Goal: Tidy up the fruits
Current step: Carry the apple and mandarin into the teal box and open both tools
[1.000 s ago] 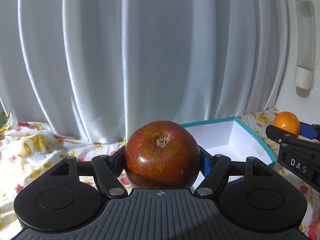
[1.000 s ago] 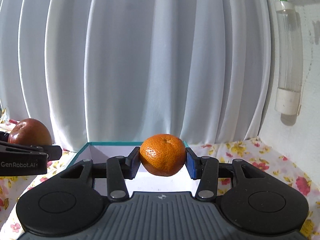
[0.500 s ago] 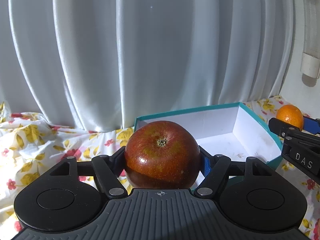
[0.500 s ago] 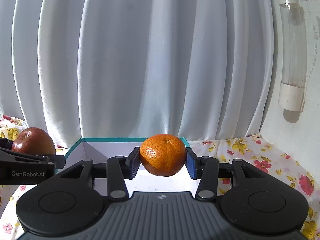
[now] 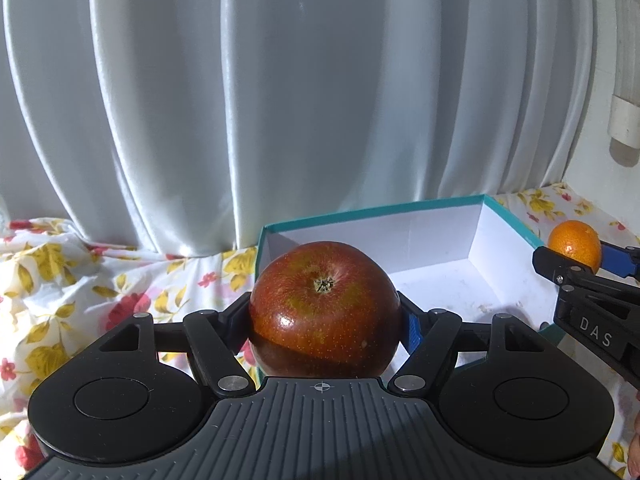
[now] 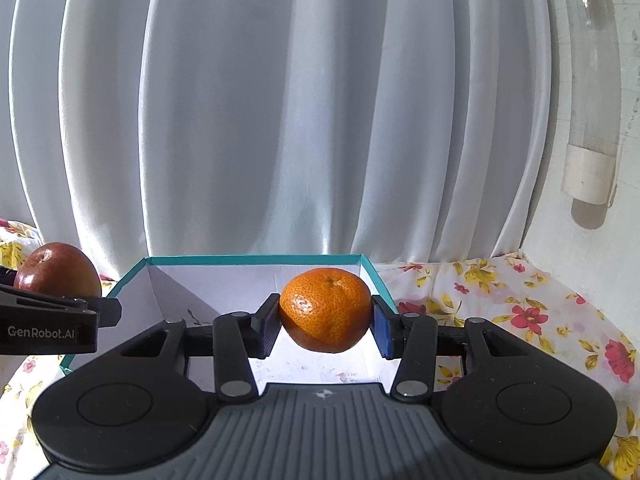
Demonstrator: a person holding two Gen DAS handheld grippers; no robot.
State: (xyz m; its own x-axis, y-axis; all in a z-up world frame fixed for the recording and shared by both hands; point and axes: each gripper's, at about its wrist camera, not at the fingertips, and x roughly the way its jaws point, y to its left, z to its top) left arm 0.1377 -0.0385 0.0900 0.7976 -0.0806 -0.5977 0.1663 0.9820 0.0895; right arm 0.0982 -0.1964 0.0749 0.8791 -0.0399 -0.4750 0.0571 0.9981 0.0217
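My left gripper (image 5: 325,320) is shut on a dark red apple (image 5: 324,308), held in the air at the near left corner of an open teal box with a white inside (image 5: 448,240). My right gripper (image 6: 325,322) is shut on an orange (image 6: 325,309), held over the same box (image 6: 256,258). The orange (image 5: 574,241) and the right gripper's fingers (image 5: 560,268) show at the right edge of the left wrist view. The apple (image 6: 56,269) and the left gripper's finger (image 6: 60,312) show at the left edge of the right wrist view.
A floral cloth (image 5: 80,280) covers the surface around the box (image 6: 500,300). A white pleated curtain (image 6: 300,120) hangs right behind the box. A white wall with a mounted plastic tube (image 6: 592,120) stands at the right.
Both grippers have moved forward and lower toward the box, which now looks larger and nearer. Each still holds its fruit.
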